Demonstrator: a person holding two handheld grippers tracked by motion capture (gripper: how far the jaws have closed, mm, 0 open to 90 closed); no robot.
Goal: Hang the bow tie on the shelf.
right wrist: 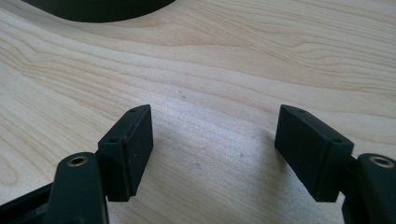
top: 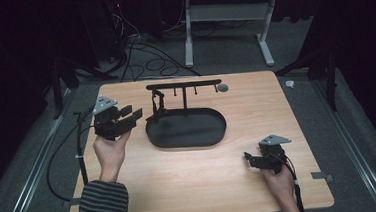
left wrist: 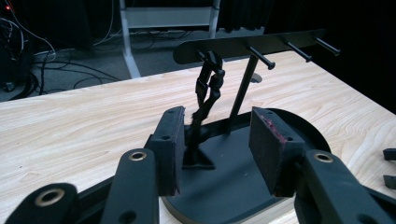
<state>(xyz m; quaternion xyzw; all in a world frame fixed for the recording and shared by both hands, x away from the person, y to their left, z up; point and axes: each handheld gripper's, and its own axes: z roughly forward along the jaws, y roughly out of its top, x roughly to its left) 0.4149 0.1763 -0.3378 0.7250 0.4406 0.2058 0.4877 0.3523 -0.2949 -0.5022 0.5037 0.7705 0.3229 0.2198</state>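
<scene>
Hanging from the leftmost peg of the black rack [top: 183, 84], the black strap [top: 158, 104] drooped onto the left end of the rack's oval tray [top: 187, 130] at the desk's [top: 206, 185] far middle. The left gripper [top: 127, 114], jaws parted and empty, sat just left of it; a careless pull could topple the rack. The right gripper [top: 250, 160] rested near right, wide open, holding nothing. No writing was legible.

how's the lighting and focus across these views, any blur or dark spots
High view: the table is evenly lit, surroundings nearly black. Left gripper view: the stand is sharp, the near pads slightly soft. Right gripper view: bright wood grain, soft shadows beside the pads.
</scene>
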